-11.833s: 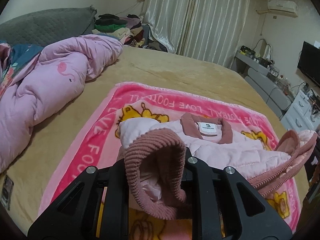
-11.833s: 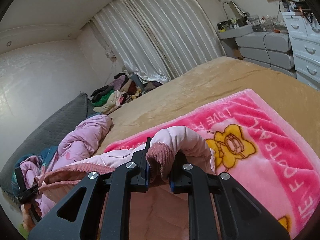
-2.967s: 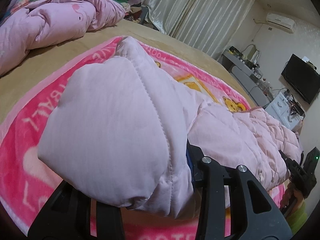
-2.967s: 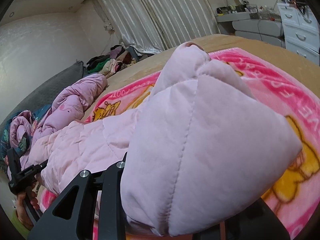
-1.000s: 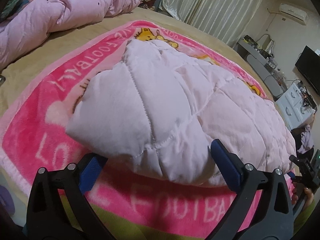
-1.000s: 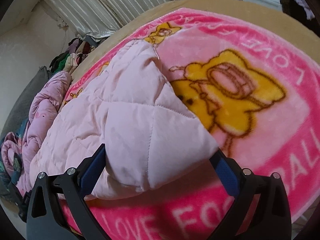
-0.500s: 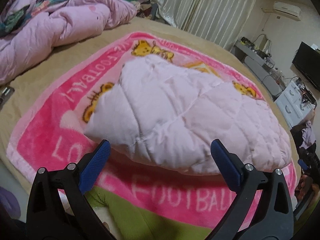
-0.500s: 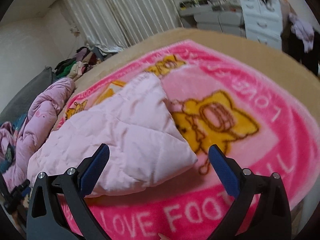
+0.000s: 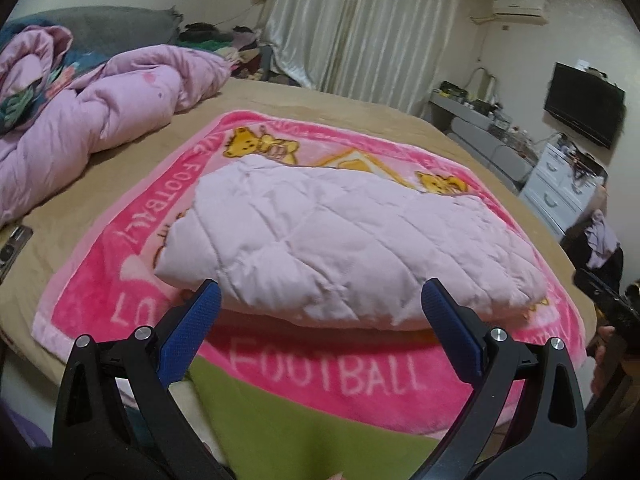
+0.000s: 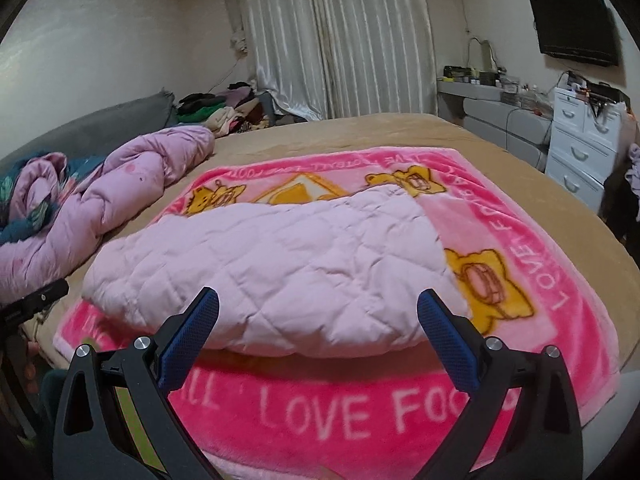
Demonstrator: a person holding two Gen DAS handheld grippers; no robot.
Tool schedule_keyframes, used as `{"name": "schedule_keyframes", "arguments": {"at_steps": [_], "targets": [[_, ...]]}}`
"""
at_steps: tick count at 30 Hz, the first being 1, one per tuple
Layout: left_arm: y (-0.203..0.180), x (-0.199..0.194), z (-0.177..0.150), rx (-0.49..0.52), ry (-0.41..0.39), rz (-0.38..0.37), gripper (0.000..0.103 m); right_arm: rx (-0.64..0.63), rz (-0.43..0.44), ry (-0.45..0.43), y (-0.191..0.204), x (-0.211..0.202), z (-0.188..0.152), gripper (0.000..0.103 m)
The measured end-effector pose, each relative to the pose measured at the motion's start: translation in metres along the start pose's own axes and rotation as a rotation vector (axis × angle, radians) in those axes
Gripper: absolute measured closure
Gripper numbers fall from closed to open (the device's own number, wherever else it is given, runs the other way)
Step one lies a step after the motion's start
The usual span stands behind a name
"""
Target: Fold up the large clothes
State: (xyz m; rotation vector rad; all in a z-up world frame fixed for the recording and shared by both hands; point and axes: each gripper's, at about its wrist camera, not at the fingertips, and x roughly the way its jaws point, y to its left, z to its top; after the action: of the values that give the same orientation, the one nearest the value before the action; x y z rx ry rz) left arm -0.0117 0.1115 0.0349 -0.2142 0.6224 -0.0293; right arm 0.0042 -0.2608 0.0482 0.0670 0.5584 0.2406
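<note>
A pale pink quilted jacket [image 9: 340, 248] lies folded into a long flat bundle on a pink cartoon blanket [image 9: 320, 368] on the bed. It also shows in the right wrist view [image 10: 280, 276], on the same blanket [image 10: 340, 412]. My left gripper [image 9: 320, 308] is open and empty, held just short of the bundle's near edge. My right gripper [image 10: 318, 316] is open and empty too, in front of the bundle's near edge. Neither gripper touches the jacket.
A crumpled pink duvet [image 9: 100, 120] lies at the bed's left. A pile of clothes [image 10: 216, 112] sits at the far corner by the curtains. White drawers [image 10: 580, 144] and a wall TV [image 10: 572, 28] stand at the right. A small dark device [image 9: 12, 248] lies on the bed's left edge.
Both grippers let go of the jacket, opened wide and pulled back and up from it. The folded bundle now lies flat on the blanket.
</note>
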Motion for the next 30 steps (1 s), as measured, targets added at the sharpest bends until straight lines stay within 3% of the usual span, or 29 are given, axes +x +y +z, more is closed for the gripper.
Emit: {"name": "schedule_keyframes", "arguments": {"at_steps": [6,11,30], "targets": [[-0.018,-0.011,-0.012,0.026,-0.007,-0.027,0.009,-0.075,0.035,-0.022,0.028,-0.014,-0.017,0.004],[-0.028,-0.009,-0.022,0.035,0.015,-0.038,0.009,-0.088,0.058,0.03,0.041,-0.005,-0.03,0.004],[-0.03,-0.01,-0.03,0.029,0.038,-0.007,0.009,-0.087,0.07,0.03,0.047,-0.006,-0.033,0.004]]}}
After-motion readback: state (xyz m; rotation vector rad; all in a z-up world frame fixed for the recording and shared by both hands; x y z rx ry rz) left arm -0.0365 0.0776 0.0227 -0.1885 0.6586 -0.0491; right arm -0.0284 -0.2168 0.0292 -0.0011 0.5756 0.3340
